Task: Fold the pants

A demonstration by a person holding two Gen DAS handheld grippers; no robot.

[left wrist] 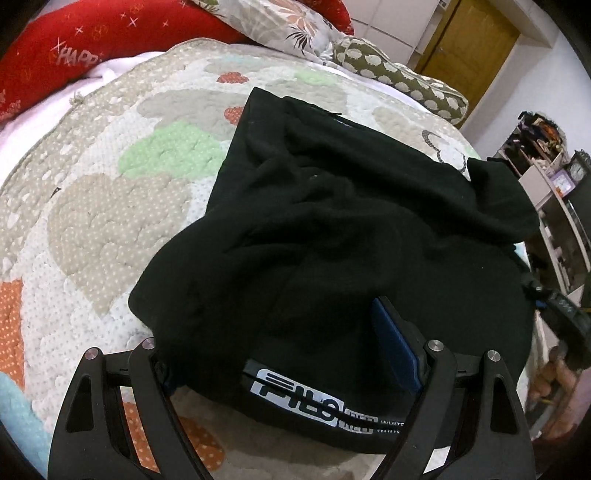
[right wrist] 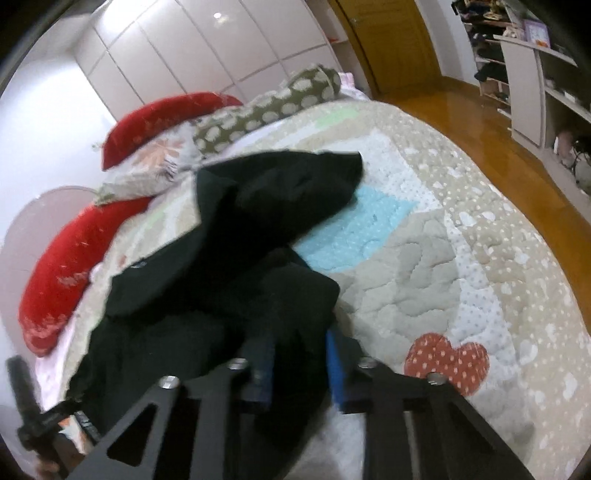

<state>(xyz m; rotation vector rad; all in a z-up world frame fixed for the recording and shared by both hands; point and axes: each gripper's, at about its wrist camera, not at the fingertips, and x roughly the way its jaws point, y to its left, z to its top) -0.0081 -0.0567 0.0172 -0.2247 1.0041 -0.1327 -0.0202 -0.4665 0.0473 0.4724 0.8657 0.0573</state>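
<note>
Black pants (left wrist: 332, 229) lie crumpled on a quilted bed cover, with a white logo band (left wrist: 295, 400) on the near edge. My left gripper (left wrist: 280, 354) stands with its jaws wide apart; the near edge of the pants lies draped between them, and only the blue right pad (left wrist: 393, 347) shows. In the right wrist view the pants (right wrist: 229, 258) lie bunched toward the pillows. My right gripper (right wrist: 299, 354) has pants fabric between its blue pads (right wrist: 336, 365), held at the near edge.
The quilted cover (left wrist: 110, 206) spreads left of the pants and, in the right wrist view (right wrist: 424, 258), to the right. Red pillows (left wrist: 92, 44), a floral pillow (left wrist: 280, 22) and a bolster (left wrist: 399, 81) sit at the head. Shelves (right wrist: 535, 74) and wooden floor (right wrist: 480, 122) lie beyond the bed.
</note>
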